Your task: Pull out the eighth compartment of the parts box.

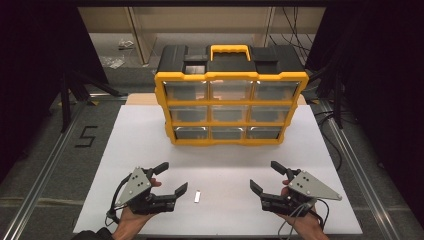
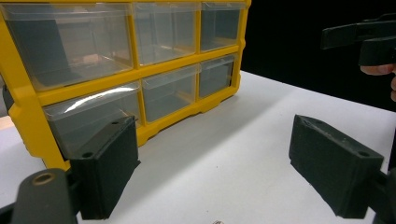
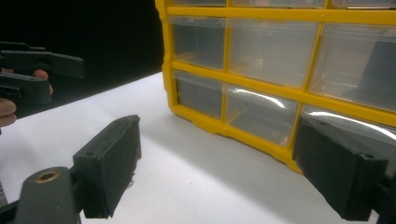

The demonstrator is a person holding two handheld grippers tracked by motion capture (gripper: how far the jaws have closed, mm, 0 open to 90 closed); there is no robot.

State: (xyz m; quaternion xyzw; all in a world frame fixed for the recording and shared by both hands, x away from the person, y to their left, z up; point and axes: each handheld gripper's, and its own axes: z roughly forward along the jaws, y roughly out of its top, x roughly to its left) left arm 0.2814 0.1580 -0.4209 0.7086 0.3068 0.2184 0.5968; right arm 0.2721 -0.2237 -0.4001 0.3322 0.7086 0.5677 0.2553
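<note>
A yellow-framed organiser (image 1: pixel 231 107) with a black top and several clear drawers stands at the back middle of the white table (image 1: pixel 140 145). A small pale flat piece (image 1: pixel 197 196) lies on the table near the front, between the two hands. My left gripper (image 1: pixel 172 176) hovers at the front left, open, with nothing between its jaws. At the front right my right gripper (image 1: pixel 264 174) is open too and holds nothing. In the left gripper view my left gripper (image 2: pixel 219 163) faces the organiser (image 2: pixel 126 70). In the right gripper view my right gripper (image 3: pixel 224 168) faces the organiser (image 3: pixel 280 60).
The organiser's yellow handle (image 1: pixel 229 50) sits on its black lid. A floor mark shaped like a 5 (image 1: pixel 86 136) lies left of the table. The other hand's gripper (image 2: pixel 359 37) shows far right in the left gripper view, and the left one (image 3: pixel 37 70) shows far left in the right gripper view.
</note>
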